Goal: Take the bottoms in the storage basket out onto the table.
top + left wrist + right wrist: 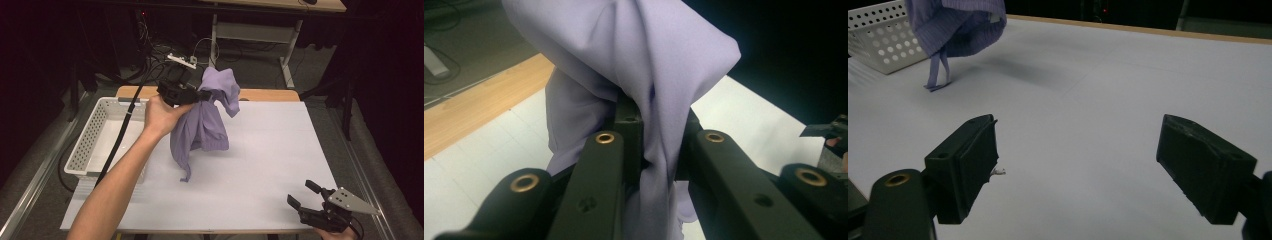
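Observation:
A lilac cloth garment [202, 122] hangs in the air above the white table [270, 145], bunched at its top. My left gripper [206, 94] is shut on that bunched top, and the fabric [644, 100] spills over and between its black jaws. The garment's lower edge and a dangling strap [938, 70] hang just above the table. My right gripper [302, 194] rests low at the table's near right corner. It stands open, with nothing but bare tabletop between its fingers [965, 162].
A white perforated basket [95, 140] stands at the table's left edge, beside the raised left forearm. A wooden strip [265, 95] runs along the table's far edge. Cables and desk legs lie on the floor beyond.

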### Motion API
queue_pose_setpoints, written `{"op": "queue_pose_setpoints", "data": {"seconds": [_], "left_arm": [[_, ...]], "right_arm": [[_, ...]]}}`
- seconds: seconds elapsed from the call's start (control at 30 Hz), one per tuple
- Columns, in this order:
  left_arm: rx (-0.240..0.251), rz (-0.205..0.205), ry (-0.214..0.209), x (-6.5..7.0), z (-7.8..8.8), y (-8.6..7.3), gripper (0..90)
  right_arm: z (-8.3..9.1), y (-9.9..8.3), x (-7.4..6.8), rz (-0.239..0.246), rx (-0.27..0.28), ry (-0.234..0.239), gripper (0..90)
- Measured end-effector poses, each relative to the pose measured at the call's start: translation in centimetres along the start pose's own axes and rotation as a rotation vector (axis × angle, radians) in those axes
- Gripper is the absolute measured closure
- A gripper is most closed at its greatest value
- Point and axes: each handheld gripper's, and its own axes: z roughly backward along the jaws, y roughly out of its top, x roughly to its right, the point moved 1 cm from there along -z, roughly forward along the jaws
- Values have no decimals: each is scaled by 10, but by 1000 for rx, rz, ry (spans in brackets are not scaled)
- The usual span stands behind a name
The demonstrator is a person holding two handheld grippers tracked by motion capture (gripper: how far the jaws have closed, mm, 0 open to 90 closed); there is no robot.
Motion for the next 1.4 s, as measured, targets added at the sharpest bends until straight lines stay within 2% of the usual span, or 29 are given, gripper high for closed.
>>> {"op": "queue_pose_setpoints", "data": {"seconds": [0.3, 0.53, 0.87, 1.4], "left_arm": [[-27, -23, -9, 2, -28, -6, 781], [-32, 22, -38, -3, -46, -18, 779], [-38, 46, -28, -9, -58, -39, 778], [-84, 65, -28, -13, -75, -57, 762]], "right_arm": [[0, 0, 0, -1, 1, 3, 175], [0, 0, -1, 5, 0, 7, 174], [0, 0, -1, 8, -5, 7, 175], [1, 0, -1, 13, -1, 10, 174]]}}
